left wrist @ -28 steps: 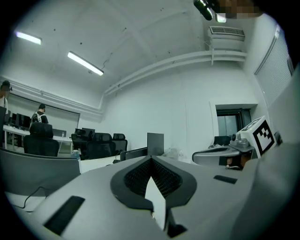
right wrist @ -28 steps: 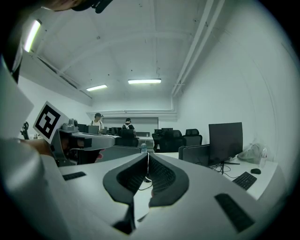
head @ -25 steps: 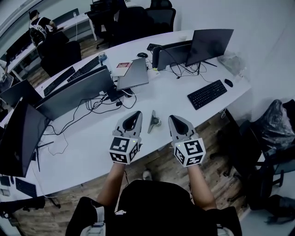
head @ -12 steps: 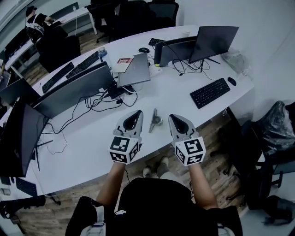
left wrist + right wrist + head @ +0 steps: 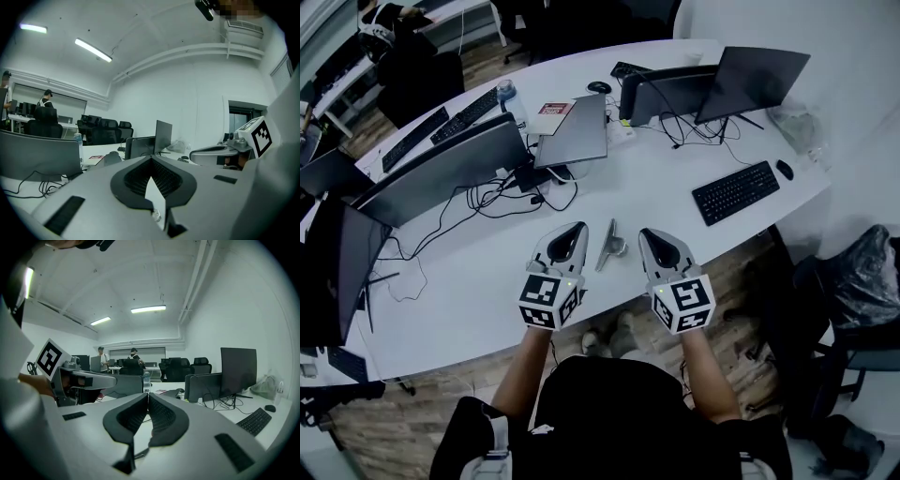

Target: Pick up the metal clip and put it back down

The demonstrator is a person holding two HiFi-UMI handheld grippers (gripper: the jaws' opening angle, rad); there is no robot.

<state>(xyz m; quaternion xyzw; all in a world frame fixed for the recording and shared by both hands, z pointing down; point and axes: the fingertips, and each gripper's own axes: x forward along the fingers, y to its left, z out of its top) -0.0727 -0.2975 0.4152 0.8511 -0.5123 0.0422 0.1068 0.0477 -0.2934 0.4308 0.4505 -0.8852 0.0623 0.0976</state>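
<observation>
here the left hand-held gripper and right hand-held gripper, both closed and empty, flank the metal clip.

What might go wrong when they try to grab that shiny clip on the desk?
1. Both the left gripper and the right gripper have their jaws closed. If one goes in like that, it would probably shove the metal clip instead of gripping it.
2. The clip lies fairly near the front edge of the white desk, so a push might slide it off onto the floor.
</observation>
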